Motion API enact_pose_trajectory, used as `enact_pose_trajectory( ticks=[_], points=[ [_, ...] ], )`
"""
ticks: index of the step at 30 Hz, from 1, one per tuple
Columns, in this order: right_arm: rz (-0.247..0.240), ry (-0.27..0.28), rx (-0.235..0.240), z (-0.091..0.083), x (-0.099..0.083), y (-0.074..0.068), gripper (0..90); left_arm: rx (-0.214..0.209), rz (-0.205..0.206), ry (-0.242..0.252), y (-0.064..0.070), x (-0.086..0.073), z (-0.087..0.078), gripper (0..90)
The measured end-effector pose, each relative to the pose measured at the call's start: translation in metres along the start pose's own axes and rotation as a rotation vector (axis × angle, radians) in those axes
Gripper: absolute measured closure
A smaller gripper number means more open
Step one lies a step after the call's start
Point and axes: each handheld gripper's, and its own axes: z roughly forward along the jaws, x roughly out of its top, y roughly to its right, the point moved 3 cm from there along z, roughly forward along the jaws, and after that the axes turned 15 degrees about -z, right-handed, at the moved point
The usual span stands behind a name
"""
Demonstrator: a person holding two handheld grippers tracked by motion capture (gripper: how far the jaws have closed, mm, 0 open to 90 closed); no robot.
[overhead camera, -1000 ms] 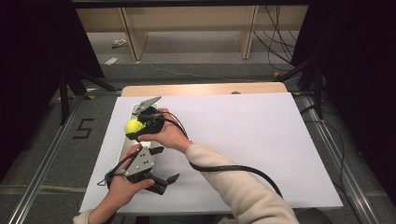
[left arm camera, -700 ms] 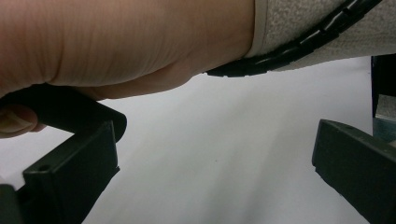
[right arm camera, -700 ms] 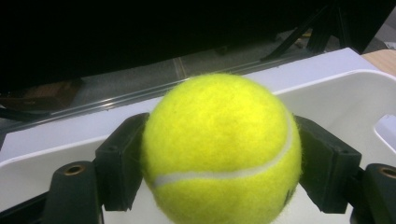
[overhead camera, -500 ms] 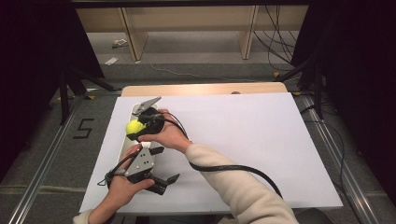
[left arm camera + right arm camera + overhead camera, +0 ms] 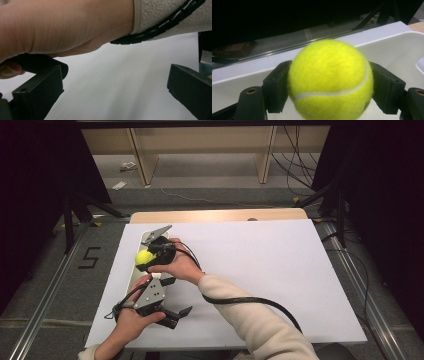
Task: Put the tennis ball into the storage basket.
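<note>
A yellow tennis ball (image 5: 143, 257) (image 5: 329, 80) is held between the black jaws of my right gripper (image 5: 145, 261) (image 5: 329, 90), shut on it from both sides. The ball hangs just over a long white tray (image 5: 146, 237) (image 5: 392, 47) at the table's left edge. My left gripper (image 5: 177, 296) (image 5: 115, 85) rests low near the front left, its jaws wide apart with only white table between them. In the left gripper view, the right hand's wrist (image 5: 75, 27) and pale sleeve (image 5: 170, 12) cross right above the jaws.
A white sheet (image 5: 260, 270) covers the table, and a strip of bare wood (image 5: 220, 215) shows at the far edge. The right gripper's black cable (image 5: 240, 301) loops across the sheet. Beyond the table are shelf legs, floor cables and dark curtains.
</note>
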Motion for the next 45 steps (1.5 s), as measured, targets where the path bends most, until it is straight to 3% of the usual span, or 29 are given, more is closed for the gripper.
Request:
enact_pose_trajectory(
  ticks=[26,36,40,45],
  points=[
    [-0.012,-0.021,-0.009,0.0050,-0.0045,0.0000,25.8,-0.001,0.001,-0.004,0.0004,-0.0004,0.0002,0.0],
    [0.009,-0.024,-0.014,0.0059,-0.0059,0.0019,24.7,-0.001,0.002,-0.005,0.0002,-0.0005,0.0001,0.0],
    [0.039,0.023,-0.035,0.0034,-0.0031,0.0045,18.5,-0.002,0.002,-0.006,0.0003,-0.0006,0.0002,0.0],
    [0.036,0.039,-0.041,-0.0032,0.0001,0.0079,15.9,-0.002,0.003,-0.006,0.0004,-0.0005,0.0003,0.0]
  ],
)
